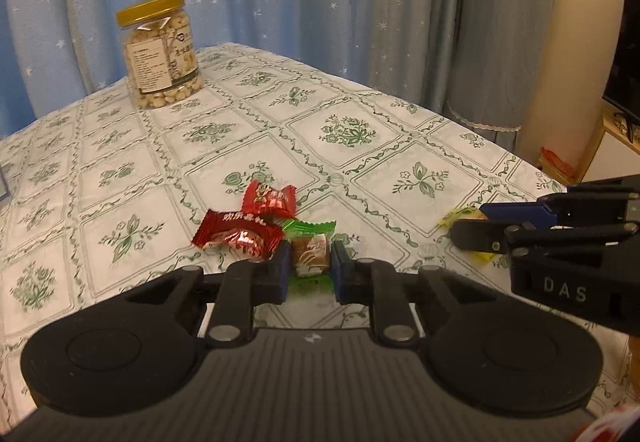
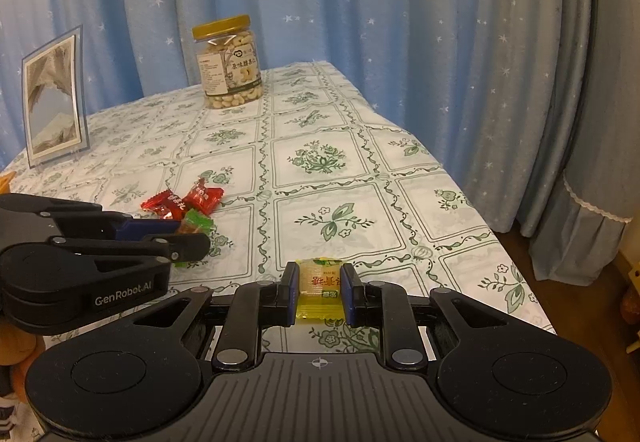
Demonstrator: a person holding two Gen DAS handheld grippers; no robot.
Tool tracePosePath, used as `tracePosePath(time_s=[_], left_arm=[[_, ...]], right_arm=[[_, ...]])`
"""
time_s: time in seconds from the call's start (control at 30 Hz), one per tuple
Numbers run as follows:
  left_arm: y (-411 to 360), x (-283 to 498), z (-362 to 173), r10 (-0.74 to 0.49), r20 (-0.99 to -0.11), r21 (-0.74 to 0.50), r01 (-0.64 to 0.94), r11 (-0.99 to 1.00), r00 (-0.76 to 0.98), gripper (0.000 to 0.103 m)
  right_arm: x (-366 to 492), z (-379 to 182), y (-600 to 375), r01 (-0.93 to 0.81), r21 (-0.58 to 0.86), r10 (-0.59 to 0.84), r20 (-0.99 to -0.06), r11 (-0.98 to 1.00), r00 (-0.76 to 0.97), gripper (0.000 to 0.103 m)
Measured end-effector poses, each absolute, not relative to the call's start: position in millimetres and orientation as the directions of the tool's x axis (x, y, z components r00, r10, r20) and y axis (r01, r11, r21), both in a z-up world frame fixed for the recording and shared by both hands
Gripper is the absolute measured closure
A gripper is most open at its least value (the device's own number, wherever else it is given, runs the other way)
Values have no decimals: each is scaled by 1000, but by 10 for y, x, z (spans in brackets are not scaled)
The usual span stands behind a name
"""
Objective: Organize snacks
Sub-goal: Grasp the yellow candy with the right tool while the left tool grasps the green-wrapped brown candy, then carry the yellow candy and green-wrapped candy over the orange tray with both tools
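My left gripper point(image 1: 310, 256) is shut on a green-wrapped candy point(image 1: 309, 246) that lies on the floral tablecloth point(image 1: 240, 145). Two red-wrapped candies point(image 1: 269, 198) point(image 1: 237, 236) lie just beyond and to its left, the nearer one touching the left finger. In the right wrist view my right gripper point(image 2: 320, 288) is shut on a yellow-wrapped candy point(image 2: 319, 284) near the table's front edge. The same green candy point(image 2: 196, 222) and red candies point(image 2: 182, 199) show at the left beside the left gripper point(image 2: 200, 238). The right gripper point(image 1: 468, 222) enters the left wrist view from the right, with the yellow candy point(image 1: 460, 215) in it.
A clear jar of cashews with a gold lid point(image 1: 160, 51) point(image 2: 230, 61) stands at the far side of the table. A framed picture point(image 2: 54, 97) stands at the far left. Blue starred curtains point(image 2: 360, 1) hang behind. The table's right edge point(image 2: 480, 209) drops to a wooden floor.
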State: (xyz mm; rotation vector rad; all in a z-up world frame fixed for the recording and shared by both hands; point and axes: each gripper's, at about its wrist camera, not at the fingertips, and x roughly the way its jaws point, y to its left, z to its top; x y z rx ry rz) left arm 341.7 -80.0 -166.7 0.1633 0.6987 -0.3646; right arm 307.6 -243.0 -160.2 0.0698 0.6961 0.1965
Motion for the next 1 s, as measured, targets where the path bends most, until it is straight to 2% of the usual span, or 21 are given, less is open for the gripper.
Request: tracePosePath(time_s=[0.5, 1.0], left_arm=[[-517, 2919, -1369, -197, -684, -29, 244, 969, 702, 85], [-193, 2240, -565, -130, -641, -70, 111, 991, 757, 85]], right_arm=[[2819, -1294, -2237, -208, 137, 247, -624, 969, 741, 81], [2375, -444, -2047, -246, 130, 273, -602, 961, 750, 81]])
